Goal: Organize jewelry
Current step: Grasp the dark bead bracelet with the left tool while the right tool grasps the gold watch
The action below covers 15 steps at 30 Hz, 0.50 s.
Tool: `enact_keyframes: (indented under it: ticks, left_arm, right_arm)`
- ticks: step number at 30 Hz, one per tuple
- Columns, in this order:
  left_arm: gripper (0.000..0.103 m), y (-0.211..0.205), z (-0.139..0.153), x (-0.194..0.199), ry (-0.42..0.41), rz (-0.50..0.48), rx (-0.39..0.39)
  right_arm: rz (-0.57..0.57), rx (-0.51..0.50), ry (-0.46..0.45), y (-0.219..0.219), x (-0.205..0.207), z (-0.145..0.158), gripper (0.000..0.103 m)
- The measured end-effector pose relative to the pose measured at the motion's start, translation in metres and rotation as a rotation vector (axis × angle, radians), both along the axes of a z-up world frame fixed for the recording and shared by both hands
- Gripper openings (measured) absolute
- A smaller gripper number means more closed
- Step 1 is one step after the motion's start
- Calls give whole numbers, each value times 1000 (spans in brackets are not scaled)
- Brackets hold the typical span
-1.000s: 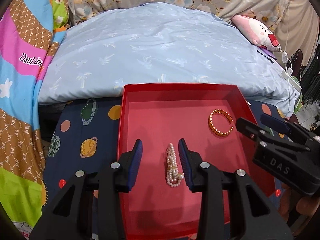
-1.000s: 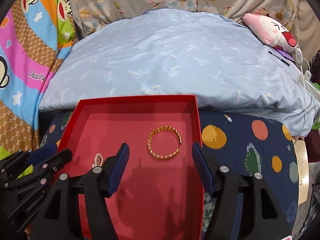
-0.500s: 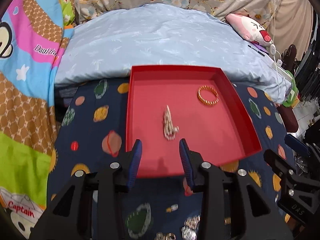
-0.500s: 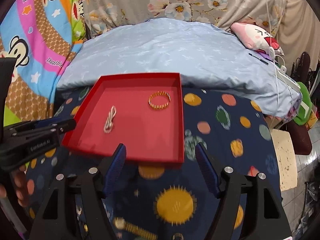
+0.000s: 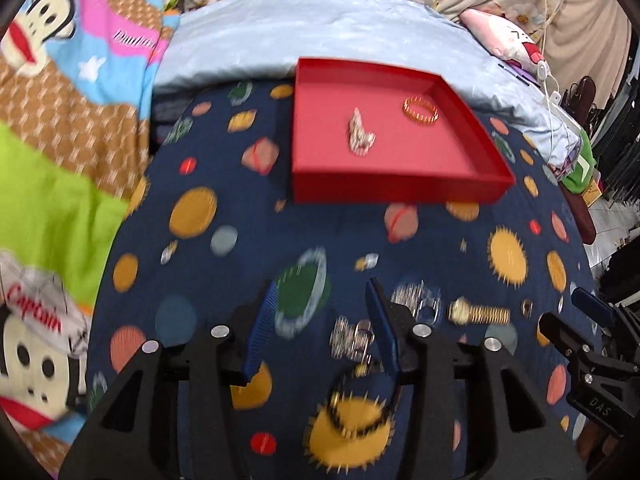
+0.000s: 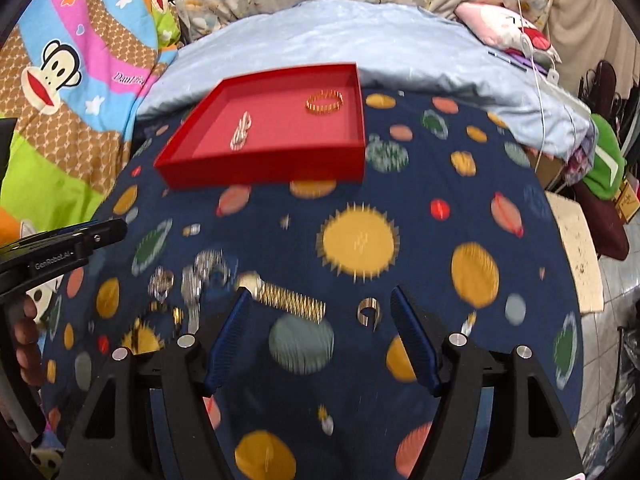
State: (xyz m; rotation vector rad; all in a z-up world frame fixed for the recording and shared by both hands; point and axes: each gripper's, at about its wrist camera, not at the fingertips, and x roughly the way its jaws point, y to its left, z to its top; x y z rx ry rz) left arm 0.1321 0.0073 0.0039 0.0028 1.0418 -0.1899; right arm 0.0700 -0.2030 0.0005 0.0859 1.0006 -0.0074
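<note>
Hovering over the planet-print bedspread [image 5: 208, 288], both claws sit back from the red tray [image 5: 400, 190], which rests further up the bed against the pale blue duvet [image 5: 320, 20]. Inside the tray lie two pieces, well apart: a bunched pearl strand [image 5: 360, 136] near the middle and a gold bangle [image 5: 420, 109] toward the far right corner. Loose jewelry is scattered on the spread near the claws, blurred by motion: a gold watch [image 6: 280, 296] with its ribbed band, a small silver open ring [image 6: 368, 312], a silvery tangle of chain pieces [image 5: 352, 338], and a dark beaded bracelet [image 5: 358, 426] lying on a yellow sun print. The left claw [image 5: 322, 330] has just been opening, blue pads spread with nothing pinched; the silvery tangle shows on the spread in the gap between its fingers. The right claw [image 6: 320, 334] stands wide apart, also empty, with the watch band's end and the open ring showing between its fingers. A person's fingers [image 6: 26, 332] grip the left handle at the frame edge.
</note>
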Motion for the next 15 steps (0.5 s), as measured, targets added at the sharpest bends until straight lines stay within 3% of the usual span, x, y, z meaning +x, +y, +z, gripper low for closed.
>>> enact_keyframes:
  ticks: [8,15]
  left_arm:
    - [44,3,-26,-38,51,-17,20]
    - [44,-1,-41,-52,88,-26,31]
  right_arm:
    - [21,3,39,8,-29,-20,70]
    - [96,-6,9,20,-13,-23,67]
